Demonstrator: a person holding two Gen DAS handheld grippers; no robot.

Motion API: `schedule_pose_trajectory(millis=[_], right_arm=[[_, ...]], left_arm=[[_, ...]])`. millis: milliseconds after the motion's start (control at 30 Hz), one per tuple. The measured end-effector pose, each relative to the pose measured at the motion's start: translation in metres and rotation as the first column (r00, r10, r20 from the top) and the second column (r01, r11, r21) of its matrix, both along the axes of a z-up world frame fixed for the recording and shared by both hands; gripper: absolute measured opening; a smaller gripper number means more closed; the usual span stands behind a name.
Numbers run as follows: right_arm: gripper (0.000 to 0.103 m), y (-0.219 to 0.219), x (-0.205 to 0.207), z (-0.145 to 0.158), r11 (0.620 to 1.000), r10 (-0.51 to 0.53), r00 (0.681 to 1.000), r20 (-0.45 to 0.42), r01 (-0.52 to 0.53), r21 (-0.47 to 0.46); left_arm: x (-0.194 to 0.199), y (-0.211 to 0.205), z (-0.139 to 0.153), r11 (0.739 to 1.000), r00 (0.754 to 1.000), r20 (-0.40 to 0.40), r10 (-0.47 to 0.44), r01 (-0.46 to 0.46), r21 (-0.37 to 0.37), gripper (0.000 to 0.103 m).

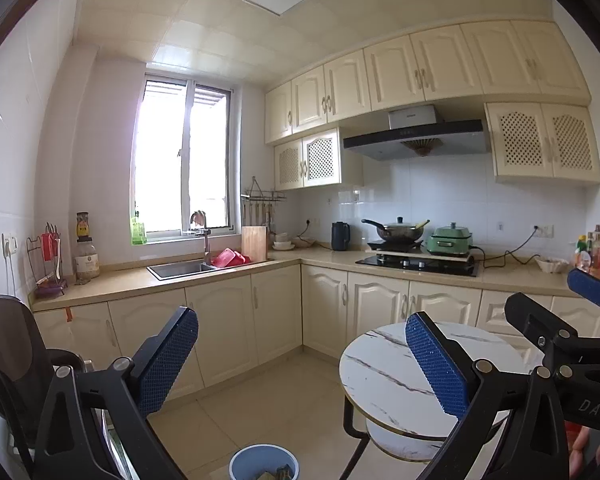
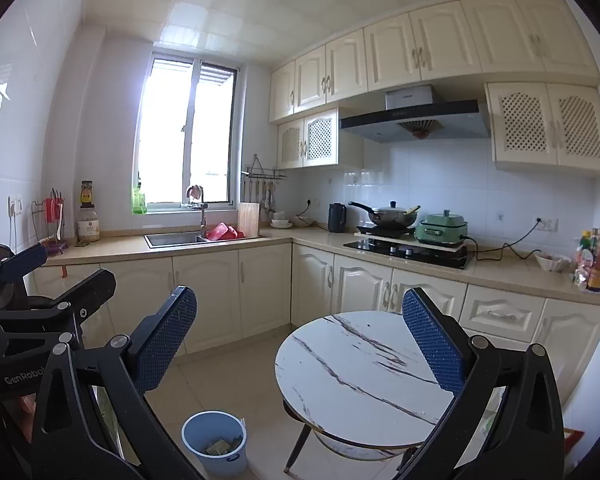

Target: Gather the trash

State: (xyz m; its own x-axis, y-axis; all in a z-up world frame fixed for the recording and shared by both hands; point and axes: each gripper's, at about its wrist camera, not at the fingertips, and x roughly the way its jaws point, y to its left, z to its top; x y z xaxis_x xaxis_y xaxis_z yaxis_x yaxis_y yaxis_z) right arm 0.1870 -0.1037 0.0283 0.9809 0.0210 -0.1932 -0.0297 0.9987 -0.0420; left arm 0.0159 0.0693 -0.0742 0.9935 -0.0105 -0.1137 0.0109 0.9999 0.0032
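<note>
Cream kitchen floor holds one blue trash bin [image 2: 214, 442] with scraps inside, near and below both hand-held grippers, left [image 1: 300, 364] and right [image 2: 300, 344], each spread wide and empty.

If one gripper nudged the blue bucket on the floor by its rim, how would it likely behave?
The blue bucket looks like thin plastic holding only a little trash, so it is probably light. On the smooth floor tiles it would likely slide rather than resist. A push high on the rim might tip it.
</note>
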Motion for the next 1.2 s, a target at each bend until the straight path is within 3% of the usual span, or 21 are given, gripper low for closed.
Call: schedule_pose_trajectory(millis=[467,1200], right_arm=[[0.103,-0.003,0.005,-0.005,1.0,0.0,1.0,-0.018,0.0,0.001],[0.103,-0.005,0.006,-0.007,1.0,-0.002,1.0,-0.017,0.002,0.0]], left_arm=[[0.009,0.014,0.022,1.0,1.0,-0.009,-0.006,0.006,0.002,0.102],[0.011,0.018,0.022,1.0,1.0,-0.01,-0.008,0.008,0.003,0.102]])
